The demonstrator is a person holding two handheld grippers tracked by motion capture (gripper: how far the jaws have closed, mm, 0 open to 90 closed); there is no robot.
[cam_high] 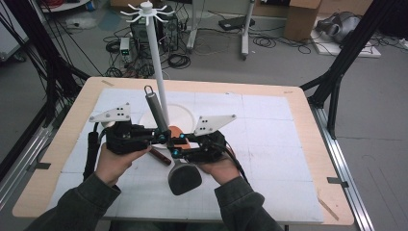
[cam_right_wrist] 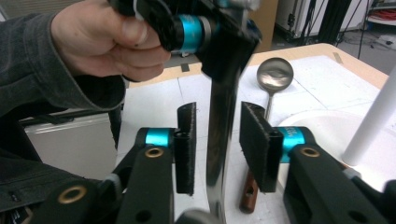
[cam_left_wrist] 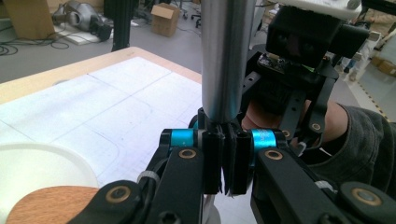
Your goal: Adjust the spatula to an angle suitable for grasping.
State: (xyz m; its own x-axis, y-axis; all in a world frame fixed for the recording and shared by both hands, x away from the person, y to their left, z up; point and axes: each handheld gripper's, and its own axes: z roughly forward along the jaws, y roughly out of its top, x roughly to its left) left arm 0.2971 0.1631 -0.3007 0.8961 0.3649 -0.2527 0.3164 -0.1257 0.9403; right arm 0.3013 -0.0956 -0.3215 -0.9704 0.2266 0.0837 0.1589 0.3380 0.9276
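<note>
A spatula with a steel handle (cam_high: pixel 155 108) and a black head (cam_high: pixel 184 178) stands tilted over the white mat, head low and toward the person. My left gripper (cam_high: pixel 161 138) is shut on its thin black neck just under the steel handle (cam_left_wrist: pixel 223 56); the jaws (cam_left_wrist: pixel 226 163) meet tightly there. My right gripper (cam_high: pixel 177 148) sits lower on the same neck. In the right gripper view its jaws (cam_right_wrist: pixel 219 147) stand open, with the dark neck (cam_right_wrist: pixel 219 121) running between the pads (cam_right_wrist: pixel 187 144) without touching either.
A white utensil stand with a tall pole (cam_high: pixel 156 62) and round base (cam_high: pixel 185 115) stands just behind the grippers. A spoon (cam_right_wrist: pixel 274 74) with a wooden handle lies on the mat beside it. A brown wooden piece (cam_left_wrist: pixel 46 205) rests on the base. The mat (cam_high: pixel 269 144) lies bare to the right.
</note>
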